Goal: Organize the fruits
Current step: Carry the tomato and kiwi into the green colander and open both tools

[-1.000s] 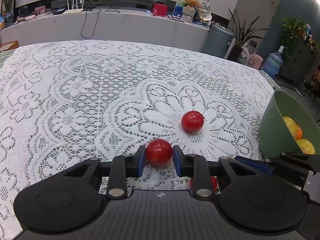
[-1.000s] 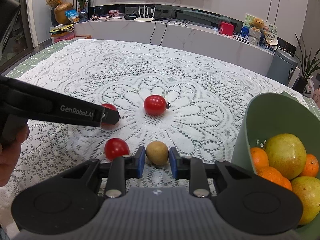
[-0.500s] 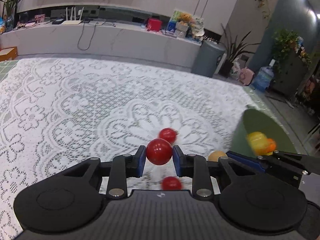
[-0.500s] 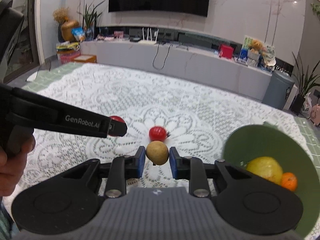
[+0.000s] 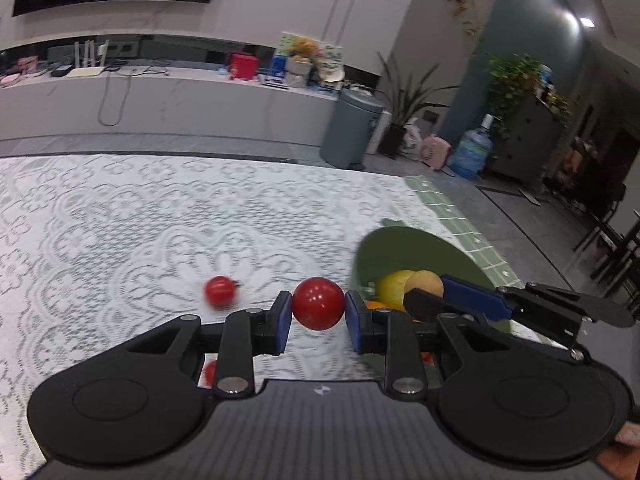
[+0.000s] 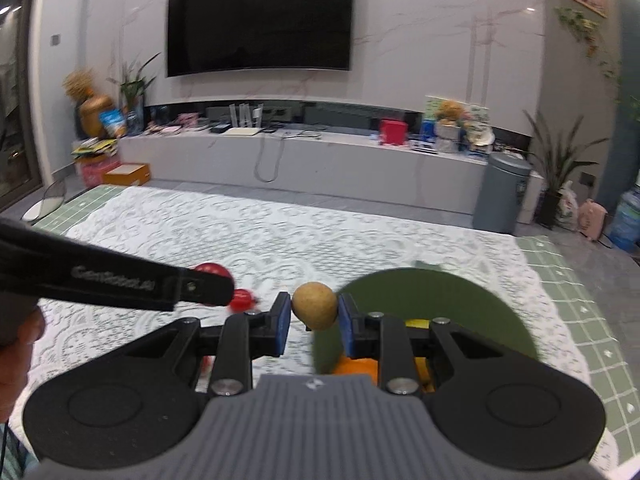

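the tablecloth [image 5: 120, 216] is white openwork lace, rough and matt. the red tomato [image 5: 318, 303] has smooth glossy skin; the tan fruit [image 6: 314, 305] looks dull and faintly speckled. the green bowl [image 6: 460, 304] appears to be matt plastic, and the left gripper [image 5: 318, 316] matt black plastic with blue pads.
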`<state>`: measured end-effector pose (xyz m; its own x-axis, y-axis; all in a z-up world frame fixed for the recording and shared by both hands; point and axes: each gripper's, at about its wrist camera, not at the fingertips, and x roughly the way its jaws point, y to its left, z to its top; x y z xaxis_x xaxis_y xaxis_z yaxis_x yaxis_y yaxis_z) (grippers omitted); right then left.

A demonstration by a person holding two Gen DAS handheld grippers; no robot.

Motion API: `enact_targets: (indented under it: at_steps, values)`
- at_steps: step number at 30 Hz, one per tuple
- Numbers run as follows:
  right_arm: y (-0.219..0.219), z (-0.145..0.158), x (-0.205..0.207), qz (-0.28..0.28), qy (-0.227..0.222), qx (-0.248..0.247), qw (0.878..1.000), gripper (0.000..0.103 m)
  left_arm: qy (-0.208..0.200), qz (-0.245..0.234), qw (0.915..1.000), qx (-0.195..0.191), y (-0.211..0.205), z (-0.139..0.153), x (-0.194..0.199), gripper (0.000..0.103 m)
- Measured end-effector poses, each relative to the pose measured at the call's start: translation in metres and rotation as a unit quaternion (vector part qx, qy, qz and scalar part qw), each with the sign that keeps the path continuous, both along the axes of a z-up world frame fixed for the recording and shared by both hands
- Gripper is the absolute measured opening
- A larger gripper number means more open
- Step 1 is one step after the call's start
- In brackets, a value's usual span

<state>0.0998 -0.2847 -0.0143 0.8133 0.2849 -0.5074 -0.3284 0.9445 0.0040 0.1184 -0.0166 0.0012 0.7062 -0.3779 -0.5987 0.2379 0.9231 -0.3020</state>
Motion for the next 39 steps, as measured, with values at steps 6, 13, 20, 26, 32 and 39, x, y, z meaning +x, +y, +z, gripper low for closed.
enact_targets:
  at_steps: [6,13,20,26,32,39]
  values:
    - [-0.040,0.004,0.002,-0.050,0.004,0.011,0.999,0.022,-0.003,-0.032,0.9995,0.006,-0.030,0.004,0.004,0.032]
    - [-0.066,0.001,0.004,-0.072,0.016,0.016,0.997,0.022,0.000,-0.073,0.9971,0.022,-0.062,0.000,0.015,0.032]
    - [-0.075,-0.005,0.012,-0.079,0.027,0.007,0.996,0.022,0.017,-0.094,0.9944,0.044,-0.083,-0.011,0.027,0.032]
    - [-0.075,-0.015,0.023,-0.076,0.044,-0.005,0.996,0.022,0.034,-0.103,0.9925,0.057,-0.093,-0.025,0.036,0.032]
    - [-0.072,-0.026,0.031,-0.071,0.056,-0.015,0.996,0.022,0.044,-0.104,0.9915,0.066,-0.096,-0.034,0.043,0.032]
    - [-0.069,-0.035,0.039,-0.068,0.070,-0.021,0.995,0.022,0.043,-0.110,0.9902,0.074,-0.098,-0.039,0.046,0.032]
